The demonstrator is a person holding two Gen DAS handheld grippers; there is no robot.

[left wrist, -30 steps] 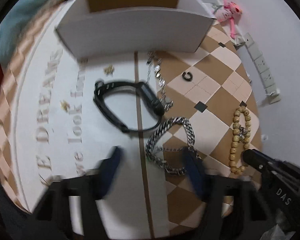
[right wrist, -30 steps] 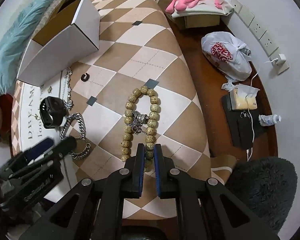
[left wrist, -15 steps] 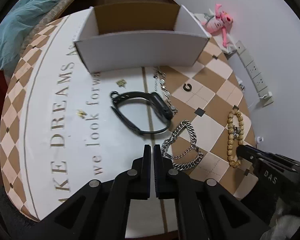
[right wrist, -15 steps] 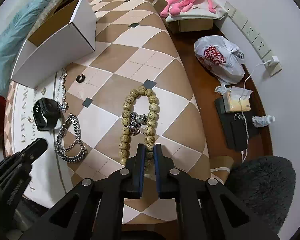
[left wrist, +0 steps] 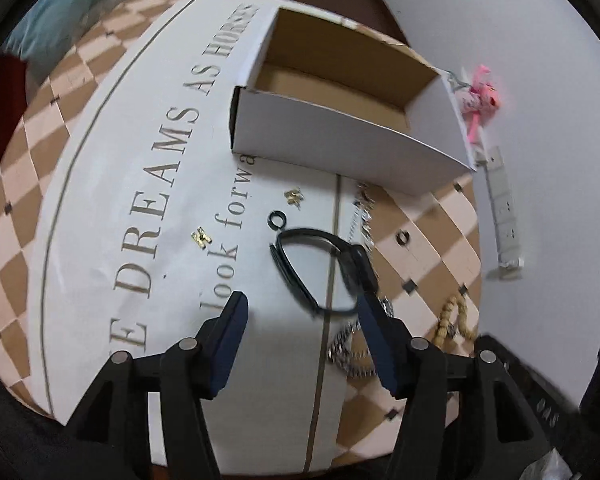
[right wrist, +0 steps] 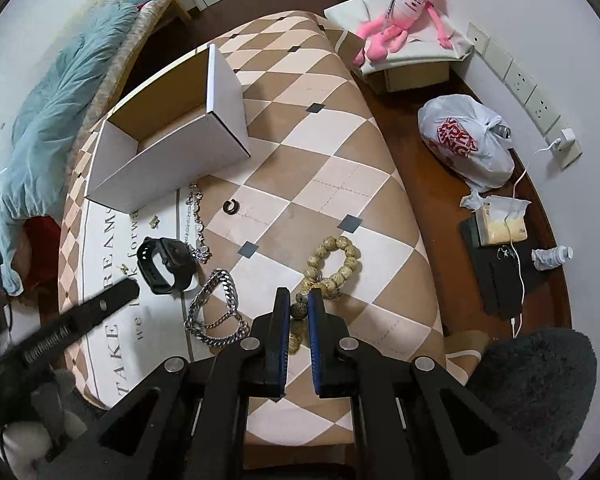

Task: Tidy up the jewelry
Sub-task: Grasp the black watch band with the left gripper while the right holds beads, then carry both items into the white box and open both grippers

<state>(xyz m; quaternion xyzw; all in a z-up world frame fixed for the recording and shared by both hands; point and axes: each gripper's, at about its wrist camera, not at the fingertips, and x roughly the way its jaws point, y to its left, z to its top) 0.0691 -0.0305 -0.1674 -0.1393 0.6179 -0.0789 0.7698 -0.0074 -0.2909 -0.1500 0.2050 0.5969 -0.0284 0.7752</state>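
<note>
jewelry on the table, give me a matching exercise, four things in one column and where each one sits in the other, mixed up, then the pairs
Things:
1. bead bracelet
2. black watch
3. silver chain
4. cardboard box

Places:
a. on the white lettered strip
b. standing at the far end, open and empty
c. one end between the shut pads of the right gripper
d. flat on the table, between the watch and the beads

Pairs: 1-c, 2-a, 3-d, 4-b

A tan bead bracelet (right wrist: pixel 332 268), black watch (right wrist: pixel 164 266) and silver chain (right wrist: pixel 216 312) lie before an open white box (right wrist: pixel 172 160).
</note>
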